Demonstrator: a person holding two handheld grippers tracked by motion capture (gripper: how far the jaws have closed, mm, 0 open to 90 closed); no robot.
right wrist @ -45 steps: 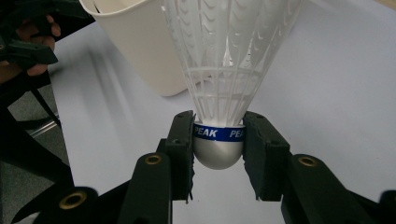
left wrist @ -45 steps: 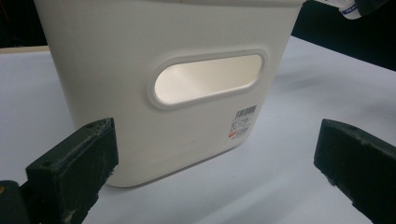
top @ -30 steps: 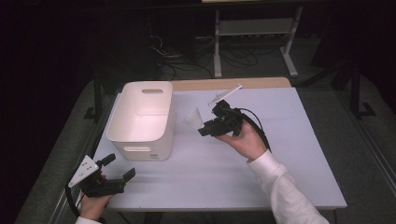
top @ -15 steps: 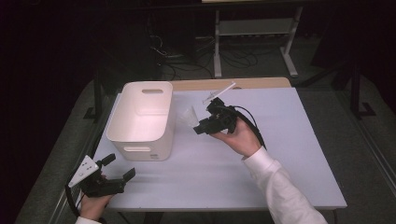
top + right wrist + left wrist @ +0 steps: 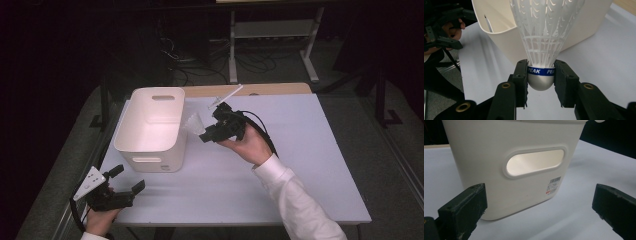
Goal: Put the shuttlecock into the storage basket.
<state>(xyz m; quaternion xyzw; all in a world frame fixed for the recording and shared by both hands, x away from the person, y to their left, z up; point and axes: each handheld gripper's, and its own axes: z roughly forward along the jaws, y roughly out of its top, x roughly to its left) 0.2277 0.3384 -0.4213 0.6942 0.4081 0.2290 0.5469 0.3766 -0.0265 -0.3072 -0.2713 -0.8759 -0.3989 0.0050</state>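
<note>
Right gripper (image 5: 206, 134) is above the middle of the worktop (image 5: 310, 165), just right of the white bin (image 5: 152, 131), pointing toward the bin's right wall. Its fingers (image 5: 521, 77) are clamped on a shuttlecock (image 5: 544, 37): in the right gripper view the two black pads press on either side of the rounded silver base, at the blue band lettered "PEAK". The white plastic skirt flares away from the gripper toward the bin wall. In the high view the shuttlecock (image 5: 194, 123) appears as a pale cone beside the bin's upper rim, off the worktop surface; whether the skirt touches the wall I cannot tell.

Left gripper (image 5: 126, 181) is low at the near left corner of the worktop, held in the person's hand, well apart from the right one. Its fingers (image 5: 465, 207) stand wide apart with nothing between them. The left gripper view looks at the bin's near end wall, with an oval handle cut-out and a small barcode label below it.

The bin stands upright on the left half of the worktop, open side up. A white sleeve (image 5: 295, 200) covers the right forearm.
</note>
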